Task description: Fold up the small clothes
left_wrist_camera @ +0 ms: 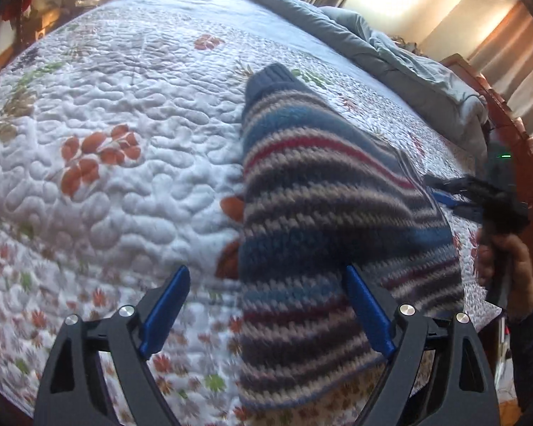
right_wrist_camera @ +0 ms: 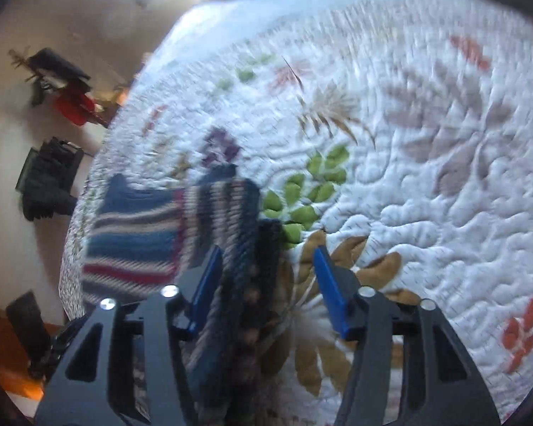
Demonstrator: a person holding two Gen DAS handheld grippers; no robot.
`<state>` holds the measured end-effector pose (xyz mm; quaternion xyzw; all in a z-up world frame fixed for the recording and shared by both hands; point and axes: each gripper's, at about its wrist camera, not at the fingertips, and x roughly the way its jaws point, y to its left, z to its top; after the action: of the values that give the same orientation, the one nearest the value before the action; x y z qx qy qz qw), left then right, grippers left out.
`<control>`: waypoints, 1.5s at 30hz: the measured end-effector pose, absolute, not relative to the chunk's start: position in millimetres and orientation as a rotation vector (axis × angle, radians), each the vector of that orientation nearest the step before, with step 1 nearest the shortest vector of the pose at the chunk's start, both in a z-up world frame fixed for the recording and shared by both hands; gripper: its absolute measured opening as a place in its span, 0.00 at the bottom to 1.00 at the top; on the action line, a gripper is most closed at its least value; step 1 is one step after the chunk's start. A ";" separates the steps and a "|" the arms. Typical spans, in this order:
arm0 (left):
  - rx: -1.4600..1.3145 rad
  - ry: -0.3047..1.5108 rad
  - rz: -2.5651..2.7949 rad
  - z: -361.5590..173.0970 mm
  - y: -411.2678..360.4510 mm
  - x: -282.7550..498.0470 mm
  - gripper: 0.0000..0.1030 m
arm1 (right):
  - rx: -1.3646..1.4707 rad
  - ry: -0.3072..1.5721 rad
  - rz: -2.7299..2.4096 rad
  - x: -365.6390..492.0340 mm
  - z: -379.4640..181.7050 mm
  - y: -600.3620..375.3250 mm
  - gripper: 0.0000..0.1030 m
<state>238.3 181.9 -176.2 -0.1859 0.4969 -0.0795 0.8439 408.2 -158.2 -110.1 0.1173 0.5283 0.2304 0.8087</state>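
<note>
A small striped knit sweater (left_wrist_camera: 319, 220), in blue, beige, dark grey and red bands, lies on the white floral quilt (left_wrist_camera: 117, 163). My left gripper (left_wrist_camera: 266, 277) is open just above the sweater's near part, its right finger over the knit. My right gripper (right_wrist_camera: 266, 259) is open, with a fold of the sweater (right_wrist_camera: 142, 241) lying between its blue fingers (right_wrist_camera: 328, 284). In the left wrist view the right gripper (left_wrist_camera: 455, 191) sits at the sweater's right edge, held by a hand. The right wrist view is blurred.
A grey duvet (left_wrist_camera: 391, 46) is bunched at the far right of the bed, by a wooden bed frame (left_wrist_camera: 529, 184). Curtains hang behind. Dark and red items (right_wrist_camera: 64, 96) sit beyond the bed's left edge in the right wrist view.
</note>
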 end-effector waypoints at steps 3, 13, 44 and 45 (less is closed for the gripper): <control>-0.364 1.023 -0.171 -169.3 176.4 222.6 0.87 | 0.199 1.044 0.633 355.8 -82.2 -148.0 0.31; -0.345 1.003 -0.154 -159.5 149.3 189.9 0.88 | 0.245 1.173 0.596 324.5 -140.9 -157.3 0.04; -0.068 0.686 0.085 20.8 61.0 -35.1 0.96 | 0.044 0.676 0.379 14.6 45.7 -170.0 0.97; -0.069 0.688 0.086 21.5 60.6 -38.2 0.96 | 0.041 0.679 0.385 12.2 47.3 -169.0 0.97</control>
<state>-38.2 60.6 21.5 -0.0338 0.3369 0.0420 0.9400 12.2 -169.0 47.3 0.0199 0.3307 0.1875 0.9247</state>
